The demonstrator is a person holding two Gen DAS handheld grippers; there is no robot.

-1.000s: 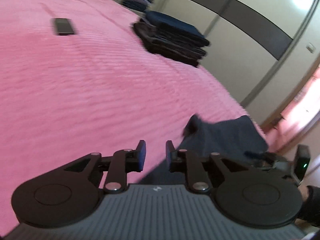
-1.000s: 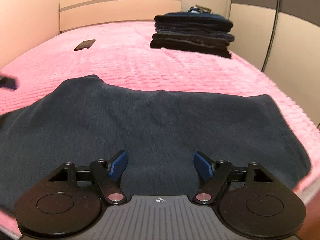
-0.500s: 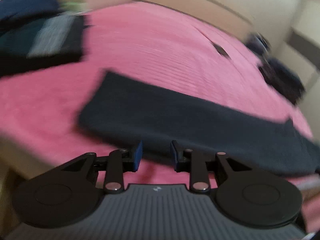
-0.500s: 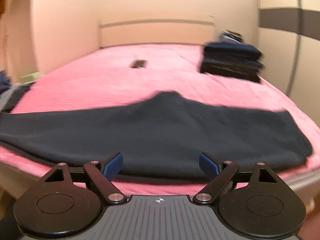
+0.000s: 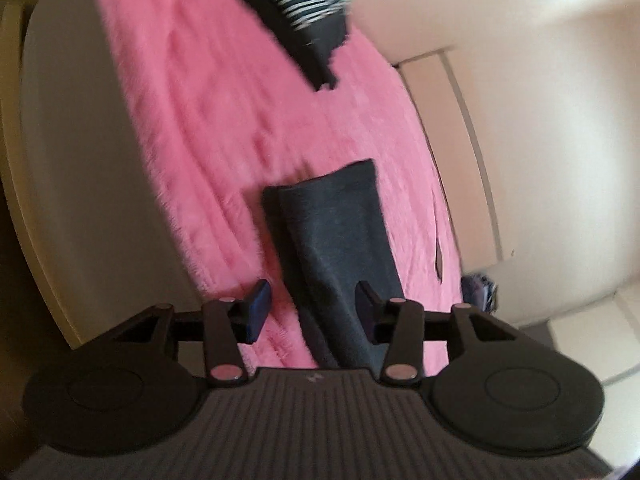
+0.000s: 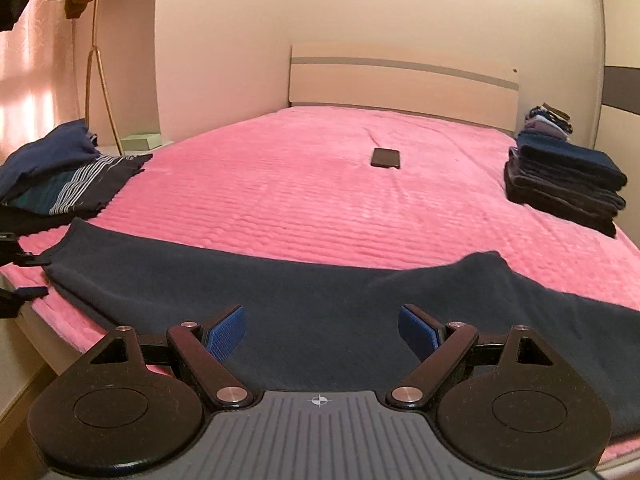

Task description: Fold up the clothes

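In the left wrist view everything is tilted and a little smeared. The left gripper (image 5: 308,308) fills the lower frame, black and ribbed, and its jaws have just been opening; they stand partly apart. A long strip of dark navy garment (image 5: 340,248), soft and fleecy, runs up between them, but the pads do not press on it. It lies on the pink bedspread (image 5: 224,128), a plush cover with shallow ridges. A striped garment (image 5: 304,4) sits blurred at the top centre, and the cream headboard (image 5: 452,128) curves down the right.

The right wrist view is sharp. The right gripper (image 6: 320,330) hangs with its blue, dimpled pads spread wide and nothing gripped; the jaws have been opening within the last second. The navy garment (image 6: 320,292) stretches flat across the near edge of the bed, left to right, with one raised fold right of centre. Further up, a dark phone (image 6: 385,157) lies in the middle of the bedspread. A neat stack of folded dark clothes (image 6: 564,180) stands at the right edge, a loose heap of unfolded clothes (image 6: 60,172) at the left. Beige walls close the room.
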